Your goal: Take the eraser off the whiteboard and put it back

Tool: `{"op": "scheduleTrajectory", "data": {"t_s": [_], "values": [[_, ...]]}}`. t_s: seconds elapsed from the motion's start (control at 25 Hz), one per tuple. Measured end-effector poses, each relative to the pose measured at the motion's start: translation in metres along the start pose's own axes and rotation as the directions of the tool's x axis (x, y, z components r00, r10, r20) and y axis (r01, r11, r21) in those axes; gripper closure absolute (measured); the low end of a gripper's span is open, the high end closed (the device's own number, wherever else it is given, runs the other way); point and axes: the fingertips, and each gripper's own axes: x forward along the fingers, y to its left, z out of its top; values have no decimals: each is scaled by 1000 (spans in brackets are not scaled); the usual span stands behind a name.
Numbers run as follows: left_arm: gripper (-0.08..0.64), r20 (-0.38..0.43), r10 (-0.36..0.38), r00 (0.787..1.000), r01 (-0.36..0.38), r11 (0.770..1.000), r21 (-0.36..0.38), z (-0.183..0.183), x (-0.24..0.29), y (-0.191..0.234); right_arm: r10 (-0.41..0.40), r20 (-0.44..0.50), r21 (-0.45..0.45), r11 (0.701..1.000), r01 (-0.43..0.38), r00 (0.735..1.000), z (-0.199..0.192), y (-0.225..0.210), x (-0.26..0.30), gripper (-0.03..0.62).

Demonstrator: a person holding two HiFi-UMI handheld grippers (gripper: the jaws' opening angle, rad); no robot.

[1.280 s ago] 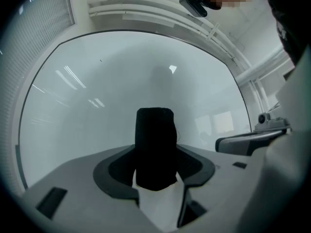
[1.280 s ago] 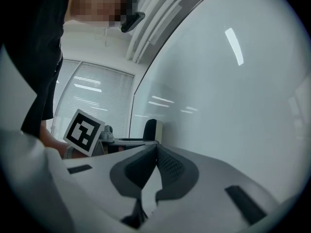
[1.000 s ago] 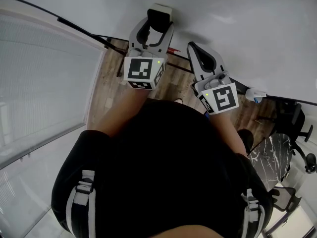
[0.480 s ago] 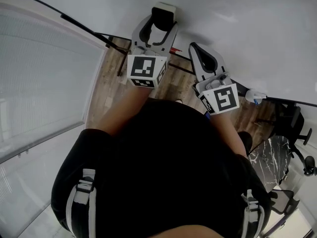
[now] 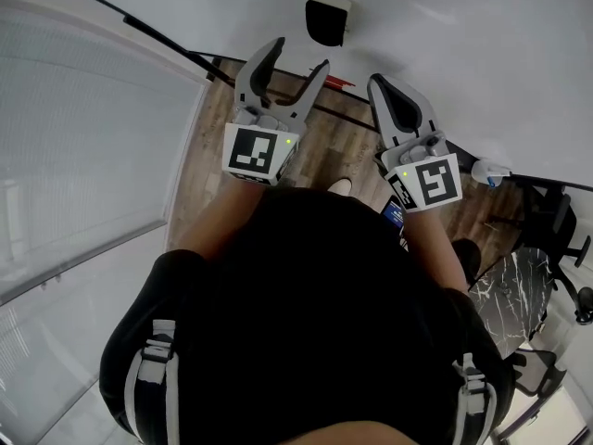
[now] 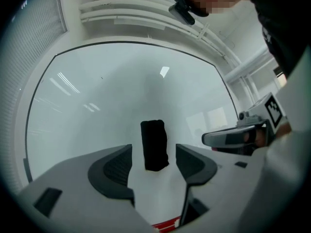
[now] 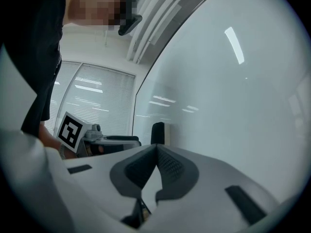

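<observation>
Eraser [image 5: 326, 19] is stuck on the whiteboard [image 5: 463, 44], black back facing out, nothing touching it.

Left hand-held gripper [image 5: 298, 58] points level at the board w/ jaws spread and opening wider. Nothing is between the pads. The eraser lies straight ahead of it, beyond the fingertips w/ a clear gap. In the head view it sits a touch to the right of the gripper's centre line.

In the left gripper view the eraser's long axis runs up-down, tilted slightly, and the two jaws flank its narrow width. So the jaw line is across the short side, which looks like the right way to pinch it.

Right hand-held gripper [image 5: 382, 89] has its jaws pressed together, empty, close to the board and off to the eraser's right. From its own view the eraser shows edge-on, ahead and to the left, so it isn't lined up for a grab.

Judgement: left is nearer and already aligned, so any grab is its job. It'd need a straight push fwd toward the board, w/ a small shift right, until the pads bracket the eraser's sides, then a squeeze. Can't tell from this alone whether that's pre-grab or post-release.
</observation>
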Motion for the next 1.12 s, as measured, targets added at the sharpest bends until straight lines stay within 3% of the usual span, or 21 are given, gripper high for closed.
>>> {"op": "scheduleTrajectory", "data": {"t_s": [0.2, 0.36, 0.64, 0.88, 1.12], "values": [[296, -5, -101, 995, 101, 995, -24, -1, -29, 7, -22, -1, 22, 1000, 22, 1000, 5, 16, -1, 589], [357, 6, -199, 980, 199, 979, -30, -2, -47, 13, -56, -24, 9, 998, 56, 998, 3, 31, 2, 590], [432, 38, -374, 927, 376, 922, -95, -10, -82, 21, -122, -60, 18, 992, 124, 991, -4, 78, 8, 589], [486, 38, -451, 892, 452, 883, -130, -21, -97, 29, -162, -85, 10, 987, 163, 983, -9, 109, 13, 589], [534, 42, -516, 855, 517, 847, -120, -30, -103, 24, -207, -99, 8, 978, 208, 973, -16, 122, 11, 589]]}}
